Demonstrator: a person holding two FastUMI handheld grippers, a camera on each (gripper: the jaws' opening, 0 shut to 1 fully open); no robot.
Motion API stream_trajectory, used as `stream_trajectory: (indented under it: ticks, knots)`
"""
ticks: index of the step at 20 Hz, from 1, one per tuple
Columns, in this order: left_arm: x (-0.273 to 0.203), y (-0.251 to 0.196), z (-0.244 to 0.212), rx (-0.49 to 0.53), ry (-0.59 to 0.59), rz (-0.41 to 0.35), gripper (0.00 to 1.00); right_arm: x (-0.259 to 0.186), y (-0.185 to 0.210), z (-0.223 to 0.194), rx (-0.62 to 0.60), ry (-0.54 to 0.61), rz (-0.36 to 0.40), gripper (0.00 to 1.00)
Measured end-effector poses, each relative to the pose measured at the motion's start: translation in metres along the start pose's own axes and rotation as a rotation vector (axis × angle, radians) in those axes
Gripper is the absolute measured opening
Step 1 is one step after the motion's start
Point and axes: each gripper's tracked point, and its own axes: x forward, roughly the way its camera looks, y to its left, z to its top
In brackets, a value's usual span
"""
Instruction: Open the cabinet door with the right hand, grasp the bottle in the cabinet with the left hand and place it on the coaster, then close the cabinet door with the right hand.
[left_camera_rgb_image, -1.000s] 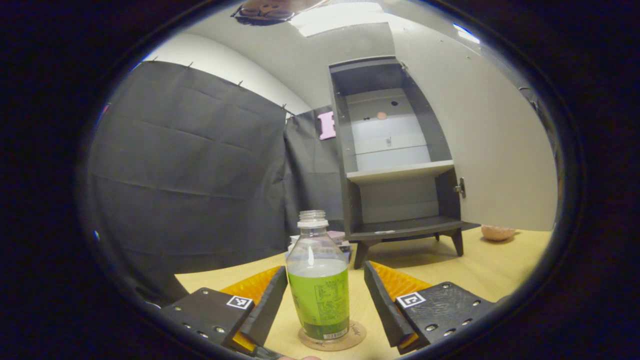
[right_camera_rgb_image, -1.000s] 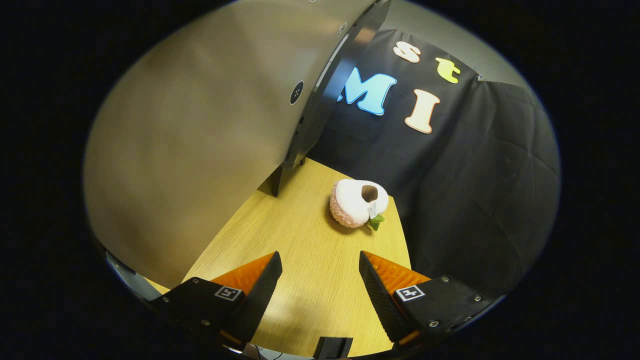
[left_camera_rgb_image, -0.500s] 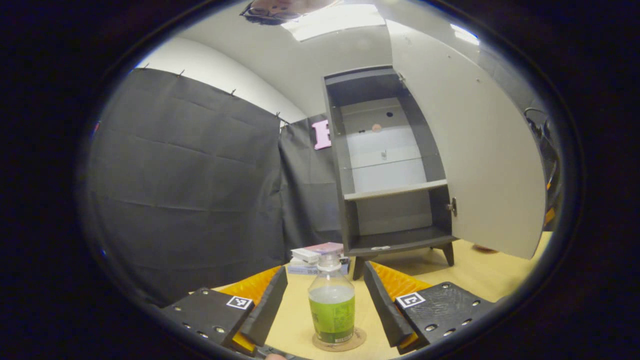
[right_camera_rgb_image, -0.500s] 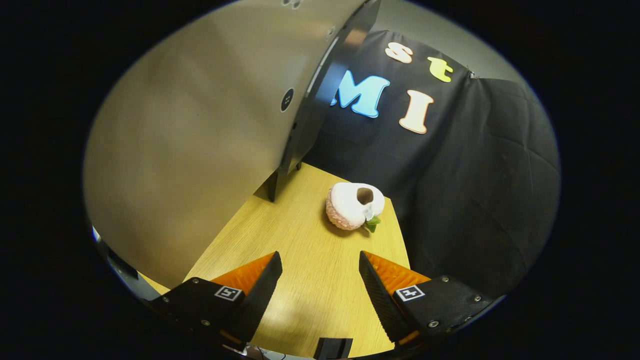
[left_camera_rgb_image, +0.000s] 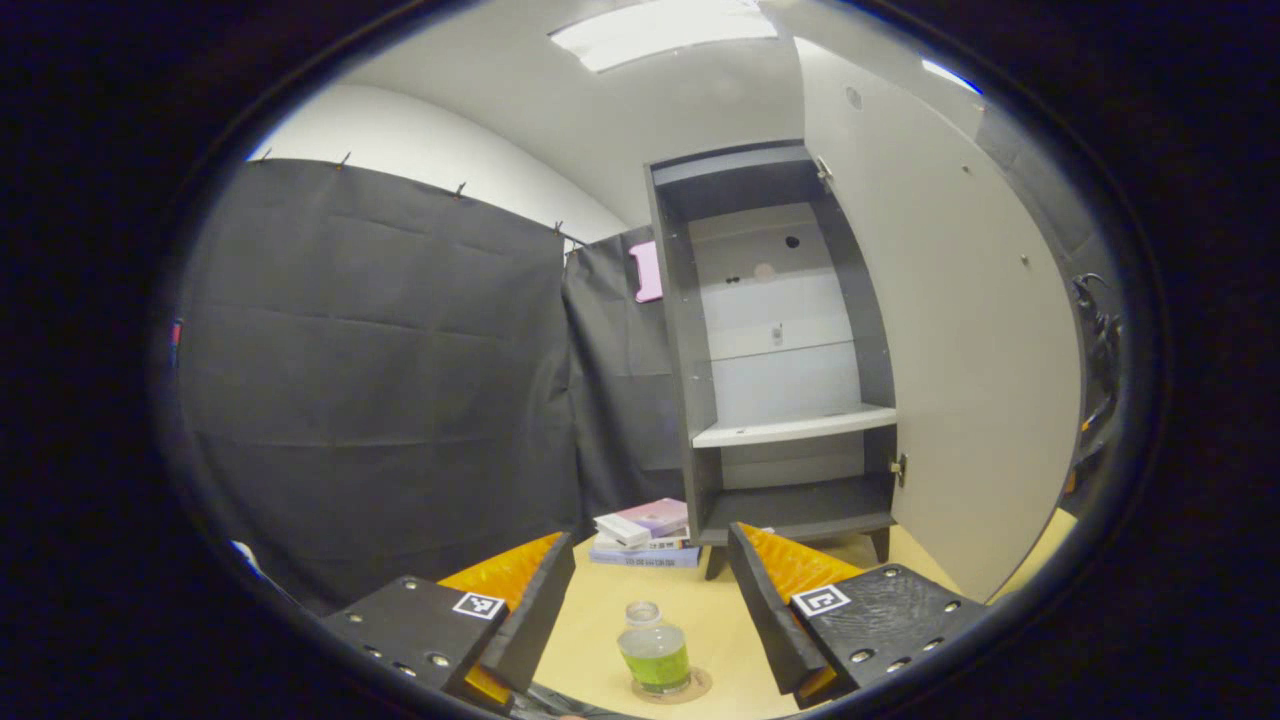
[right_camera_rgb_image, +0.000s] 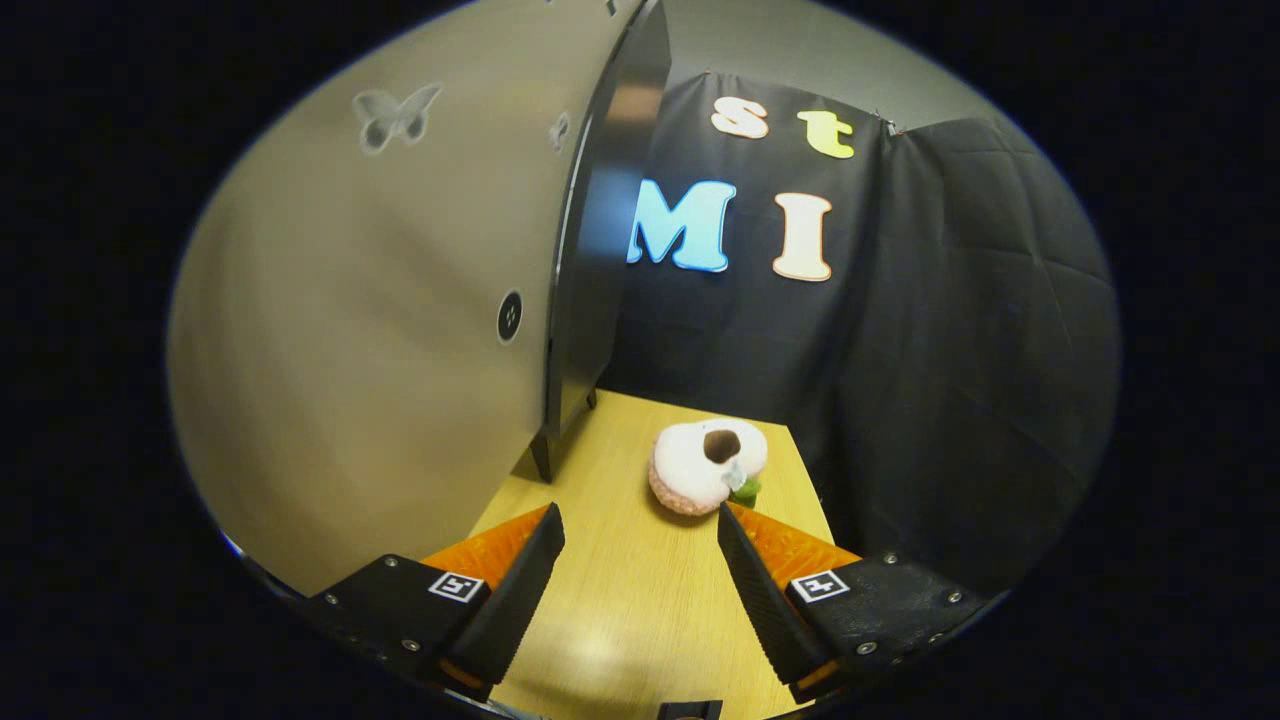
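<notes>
- Since a second ago the left claw (left_camera_rgb_image: 650, 610) has drawn up and back from the bottle (left_camera_rgb_image: 655, 655), which now looks small and low between its spread, released fingers; the cabinet door (left_camera_rgb_image: 960, 350) has swung partway in.
- The bottle stands upright on the coaster (left_camera_rgb_image: 700, 685) on the counter (left_camera_rgb_image: 600, 640), touched by neither finger, green liquid in its lower half, no cap on it.
- The left gripper view alone gives the cabinet (left_camera_rgb_image: 780, 350) interior: a white shelf (left_camera_rgb_image: 795, 428) with bare space above and below, and a stack of books (left_camera_rgb_image: 645, 530) just beside the cabinet's left foot.
- The right gripper view gives the door's outer face (right_camera_rgb_image: 380, 330) with a round dark knob (right_camera_rgb_image: 510, 316), close on the left of the right claw (right_camera_rgb_image: 640, 590), whose fingers are spread and hold nothing.
- Ahead of that claw a pink plush toy (right_camera_rgb_image: 705, 465) lies near the counter's far edge; open counter (right_camera_rgb_image: 620, 600) runs between door and toy.
</notes>
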Motion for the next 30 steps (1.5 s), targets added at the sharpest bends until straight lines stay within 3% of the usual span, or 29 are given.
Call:
stream_trajectory:
  ticks: [4, 7, 8, 13, 16, 19, 21, 23, 27, 30]
  knots:
    - [0.006, -0.009, 0.055, -0.027, 0.012, 0.003, 0.88, -0.007, -0.007, 0.073, 0.133, -0.083, 0.103, 0.95]
    - [0.009, -0.012, 0.083, 0.030, 0.005, 0.009, 0.86, -0.019, -0.006, 0.118, 0.176, -0.131, 0.215, 0.95]
    - [0.009, -0.012, 0.090, 0.038, 0.001, 0.009, 0.90, -0.026, -0.010, 0.133, 0.194, -0.148, 0.231, 0.95]
    - [0.020, 0.001, 0.104, -0.072, -0.035, -0.020, 0.88, -0.079, 0.007, 0.189, 0.310, -0.231, 0.299, 0.92]
    - [0.046, 0.023, 0.086, -0.071, -0.011, -0.051, 0.88, -0.096, 0.020, 0.197, 0.294, -0.265, 0.240, 0.92]
    - [0.074, 0.046, 0.084, -0.052, -0.021, -0.084, 0.88, -0.098, 0.020, 0.190, 0.354, -0.266, 0.154, 0.90]
    - [0.093, 0.054, 0.080, -0.077, -0.031, -0.111, 0.88, -0.102, 0.018, 0.186, 0.384, -0.257, 0.101, 0.87]
    - [0.112, 0.056, 0.069, -0.116, -0.023, -0.145, 0.88, -0.106, 0.014, 0.187, 0.403, -0.272, 0.039, 0.92]
    - [0.146, 0.063, 0.056, -0.136, -0.020, -0.187, 0.88, -0.111, 0.029, 0.189, 0.403, -0.288, -0.013, 0.93]
    - [0.169, 0.067, 0.050, -0.069, -0.010, -0.200, 0.88, -0.109, 0.055, 0.192, 0.400, -0.304, -0.011, 0.93]
